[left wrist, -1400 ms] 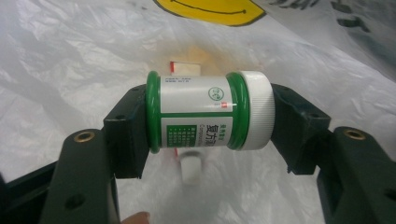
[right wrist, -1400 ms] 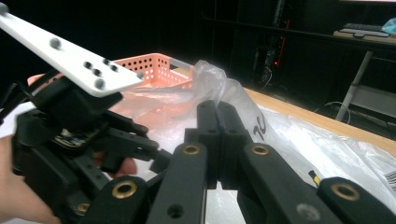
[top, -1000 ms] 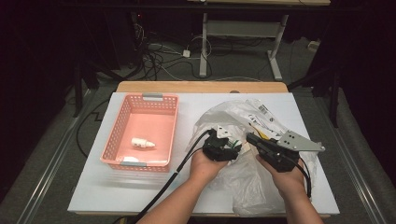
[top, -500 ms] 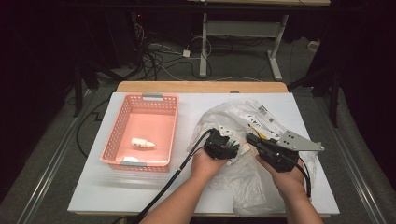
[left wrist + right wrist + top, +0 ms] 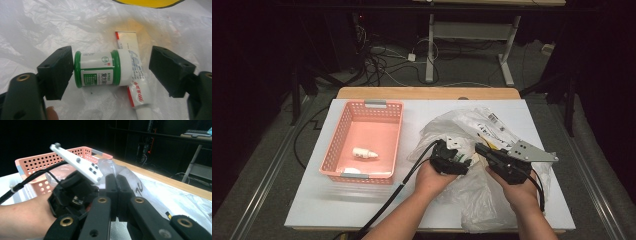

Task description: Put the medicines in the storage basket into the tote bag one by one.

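Observation:
A green-and-white jar [image 5: 101, 71] lies on its side inside the clear plastic bag [image 5: 472, 130], across a white tube with red print [image 5: 135, 82]. My left gripper [image 5: 111, 71] is open around the jar; one jaw touches the jar's base and the other stands clear of its white cap. In the high view the left gripper [image 5: 455, 152] reaches into the bag's mouth. My right gripper [image 5: 116, 178] is shut on a fold of the bag [image 5: 110, 166], just right of the left hand. In the high view the right gripper [image 5: 480, 149] sits beside the left one.
A pink basket [image 5: 374, 104] stands at the table's left and holds a small white bottle [image 5: 363, 153]. The basket [image 5: 37, 161] rises behind the left hand in the right gripper view. A yellow object [image 5: 150, 3] lies in the bag beyond the jar. Cables trail toward the front edge.

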A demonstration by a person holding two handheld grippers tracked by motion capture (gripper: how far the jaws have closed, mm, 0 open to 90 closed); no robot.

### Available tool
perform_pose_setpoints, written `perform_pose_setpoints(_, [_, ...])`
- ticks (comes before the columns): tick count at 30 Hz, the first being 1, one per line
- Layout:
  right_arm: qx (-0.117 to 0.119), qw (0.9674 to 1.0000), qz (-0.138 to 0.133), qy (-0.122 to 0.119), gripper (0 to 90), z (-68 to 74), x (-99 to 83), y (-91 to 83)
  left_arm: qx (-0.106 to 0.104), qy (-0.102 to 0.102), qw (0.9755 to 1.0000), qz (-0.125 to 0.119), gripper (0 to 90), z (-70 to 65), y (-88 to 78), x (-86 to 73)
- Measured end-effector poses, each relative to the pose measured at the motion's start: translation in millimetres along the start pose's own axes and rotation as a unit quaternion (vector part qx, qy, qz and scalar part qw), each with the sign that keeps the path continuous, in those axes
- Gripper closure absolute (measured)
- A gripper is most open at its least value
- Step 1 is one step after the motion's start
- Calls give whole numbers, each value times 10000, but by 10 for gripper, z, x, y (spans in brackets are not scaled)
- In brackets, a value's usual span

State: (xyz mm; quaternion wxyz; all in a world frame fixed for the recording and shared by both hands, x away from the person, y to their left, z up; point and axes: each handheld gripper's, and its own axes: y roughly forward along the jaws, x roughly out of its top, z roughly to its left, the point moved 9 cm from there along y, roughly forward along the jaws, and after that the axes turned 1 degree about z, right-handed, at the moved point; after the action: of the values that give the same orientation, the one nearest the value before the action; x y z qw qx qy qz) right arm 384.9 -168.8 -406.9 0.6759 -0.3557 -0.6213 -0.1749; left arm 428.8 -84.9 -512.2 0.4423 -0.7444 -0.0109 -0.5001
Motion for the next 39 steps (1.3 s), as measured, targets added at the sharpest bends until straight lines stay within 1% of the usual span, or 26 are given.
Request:
perform_pose_setpoints(4, [-6,10000,1,-7,900,-1,0,0,-9,21,10000,-10,124,-26,-56,-40])
perform_pose_setpoints(5, [-6,10000,1,-7,900,-1,0,0,-41,20,10000,10,124,-36,-69,-54])
perform_pose_setpoints(6, [1,10000,2,-6,900,3,1,0,-77,34,10000,51,99,-51,-86,-71])
perform_pose_setpoints(7, [-4,10000,-18,-62,900,2,8,2,-154,58,9998,54,80,-86,-116,-91])
perform_pose_setpoints(9, [-10,10000,-11,-36,900,5,9,0,-195,98,9997,63,79,-109,-136,-105])
perform_pose_setpoints(10, [-11,10000,-10,-34,900,5,10,-1,-216,134,9996,76,60,-132,-154,-119])
perform_pose_setpoints(11, [-9,10000,-5,-49,900,4,9,1,-305,140,9994,107,32,-167,-173,-140])
perform_pose_setpoints(12, [-10,10000,-3,-48,900,4,7,3,-369,144,9991,116,26,-202,-188,-159])
perform_pose_setpoints(13, [-8,10000,15,-28,900,7,3,4,-428,205,9988,148,0,-254,-214,-197])
perform_pose_setpoints(14, [-8,10000,17,-32,900,8,3,5,-488,197,9985,135,0,-282,-229,-214])
perform_pose_setpoints(15, [-8,10000,17,-32,900,8,3,5,-488,197,9985,135,0,-282,-229,-214])
perform_pose_setpoints(19, [-10,10000,-4,-54,900,8,11,2,-620,283,9976,101,0,-369,-308,-283])
perform_pose_setpoints(23, [-24,10000,-2,-29,900,6,12,-5,-738,279,9969,22,0,-426,-412,-338])
perform_pose_setpoints(26, [-12,10000,0,-39,900,9,11,-3,-777,335,9964,12,0,-448,-502,-382])
perform_pose_setpoints(27, [-12,10000,0,-39,900,9,11,-3,-802,319,9963,-1,0,-459,-531,-398])
perform_pose_setpoints(29, [-8,10000,-3,-40,900,12,12,-3,-817,328,9961,-33,0,-465,-587,-427])
perform_pose_setpoints(32, [-3,10000,-2,-41,900,14,11,-1,-883,255,9957,-80,0,-478,-667,-473])
perform_pose_setpoints(37, [-5,10000,35,-57,900,20,-2,4,-898,273,9955,-110,0,-472,-798,-552])
perform_pose_setpoints(38, [-2,10000,40,-58,900,19,-6,8,-904,255,9955,-138,0,-464,-853,-574])
perform_pose_setpoints(39, [-2,10000,40,-58,900,19,-6,8,-904,255,9955,-138,0,-464,-853,-574])
